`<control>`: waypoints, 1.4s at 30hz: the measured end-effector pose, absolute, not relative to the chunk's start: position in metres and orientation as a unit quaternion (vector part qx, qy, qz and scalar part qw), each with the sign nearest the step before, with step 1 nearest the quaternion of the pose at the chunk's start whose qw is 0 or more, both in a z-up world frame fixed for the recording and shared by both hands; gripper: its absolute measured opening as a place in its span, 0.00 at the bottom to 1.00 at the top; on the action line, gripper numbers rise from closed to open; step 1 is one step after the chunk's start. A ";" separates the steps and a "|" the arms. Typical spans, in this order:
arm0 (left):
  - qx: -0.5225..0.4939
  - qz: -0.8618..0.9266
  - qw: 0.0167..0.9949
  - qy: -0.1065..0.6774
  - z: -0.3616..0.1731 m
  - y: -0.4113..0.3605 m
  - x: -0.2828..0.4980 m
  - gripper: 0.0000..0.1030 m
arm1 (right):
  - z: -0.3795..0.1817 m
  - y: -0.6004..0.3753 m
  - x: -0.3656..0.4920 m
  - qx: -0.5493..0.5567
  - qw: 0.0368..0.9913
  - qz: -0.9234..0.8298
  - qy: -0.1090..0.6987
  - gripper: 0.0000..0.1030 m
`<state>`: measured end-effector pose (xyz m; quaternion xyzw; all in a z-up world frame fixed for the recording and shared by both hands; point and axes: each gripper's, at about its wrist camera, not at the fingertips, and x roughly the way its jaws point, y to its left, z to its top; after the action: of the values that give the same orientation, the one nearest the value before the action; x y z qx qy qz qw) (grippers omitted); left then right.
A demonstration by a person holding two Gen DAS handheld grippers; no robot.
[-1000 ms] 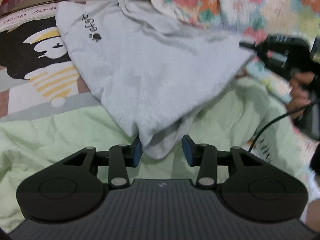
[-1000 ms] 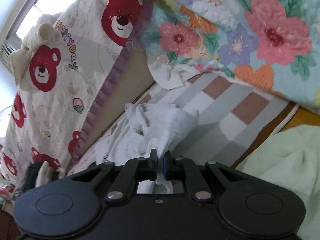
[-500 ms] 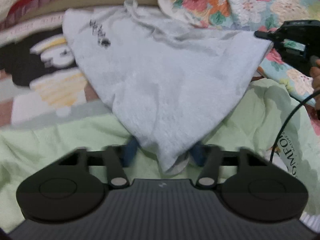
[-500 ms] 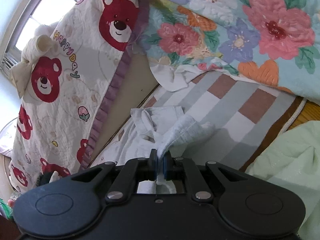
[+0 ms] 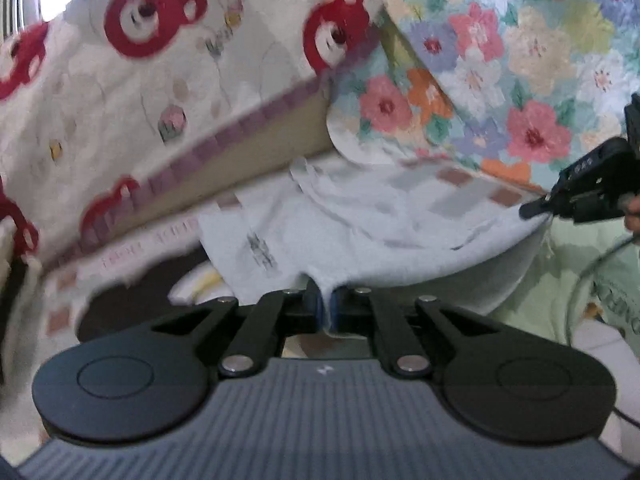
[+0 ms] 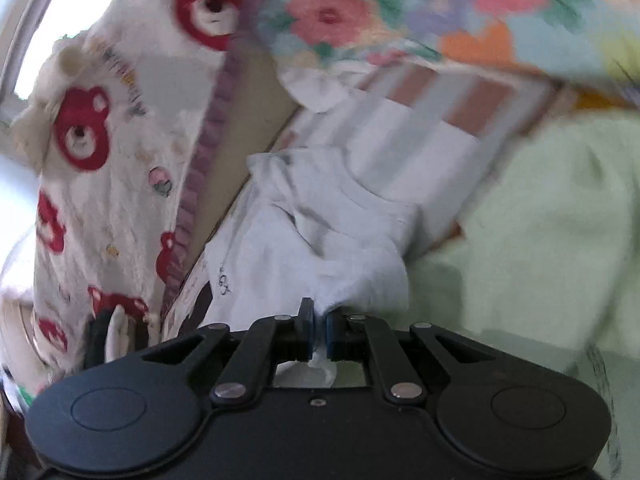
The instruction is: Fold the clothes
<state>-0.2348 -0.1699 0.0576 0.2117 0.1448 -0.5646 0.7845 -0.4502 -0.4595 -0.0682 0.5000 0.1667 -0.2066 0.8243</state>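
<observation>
Garment: one pale grey garment (image 5: 360, 232), center of frame.
Your grippers: two; left gripper (image 5: 327, 312) and right gripper (image 6: 319, 334) each clamp its edge.

Black tongs (image 5: 327, 307) with blue pads (image 5: 316, 309), silver pivot screws

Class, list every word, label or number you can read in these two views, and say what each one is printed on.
None reads clearly.
Dark print on the grey garment: blurred.
Pink lettering on the mat's edge: blurred.
Coloured letters on the bear quilt: blurred.
Dark print on the green cloth: blurred, cut off.
</observation>
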 end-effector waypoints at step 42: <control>0.261 -0.679 0.559 0.397 0.038 -0.168 -0.249 0.45 | 0.006 -0.459 -0.485 0.381 0.854 -0.154 0.319 0.39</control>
<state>-0.2488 -0.1685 0.0380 0.2615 0.3973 -0.6789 0.5593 -0.4853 -0.4593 0.0060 0.3810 0.3192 -0.1543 0.8539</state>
